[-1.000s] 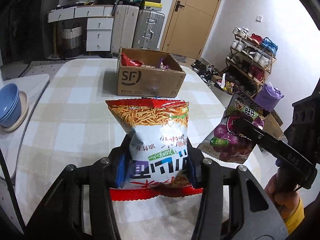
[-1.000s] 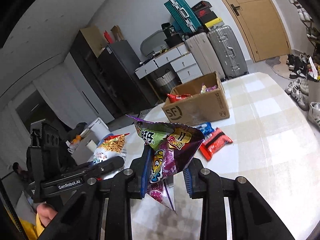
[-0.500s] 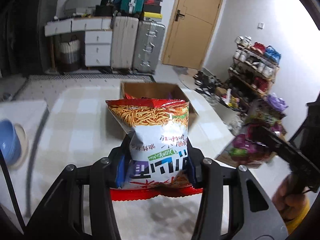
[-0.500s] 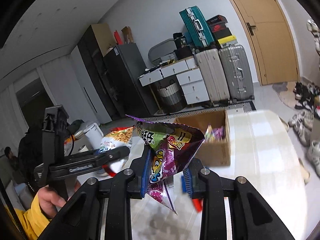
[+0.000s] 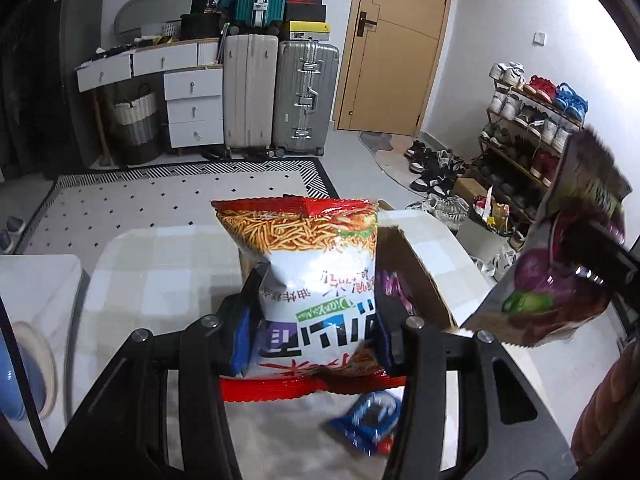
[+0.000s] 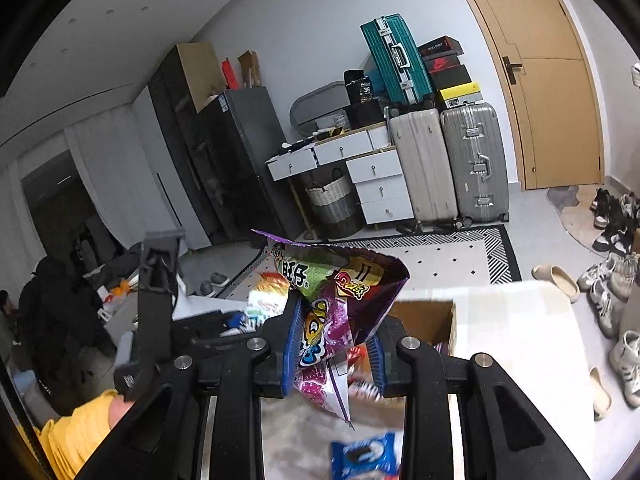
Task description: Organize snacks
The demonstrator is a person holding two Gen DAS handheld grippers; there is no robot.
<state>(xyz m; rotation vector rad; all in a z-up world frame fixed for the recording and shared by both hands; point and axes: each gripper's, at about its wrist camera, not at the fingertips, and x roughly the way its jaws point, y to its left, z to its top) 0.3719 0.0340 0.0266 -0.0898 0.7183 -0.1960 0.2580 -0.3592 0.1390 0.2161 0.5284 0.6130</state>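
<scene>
Snack bags fill both grippers: the left gripper (image 5: 312,330) clamps a red-and-white noodle-snack bag (image 5: 310,292), the right gripper (image 6: 334,350) pinches a purple gummy bag (image 6: 336,300). Both hang over the checkered surface (image 5: 160,272) beside the cardboard box (image 5: 416,280); a blue cookie pack (image 6: 366,456) lies below.

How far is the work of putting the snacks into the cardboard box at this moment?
Done: the cardboard box seems to hold some packets already, though mostly hidden. In hand: the left gripper is shut on the noodle snack bag, the right gripper on the purple snack bag, both near the box. Left: drop these two in, then fetch the blue packet lying on the table.
</scene>
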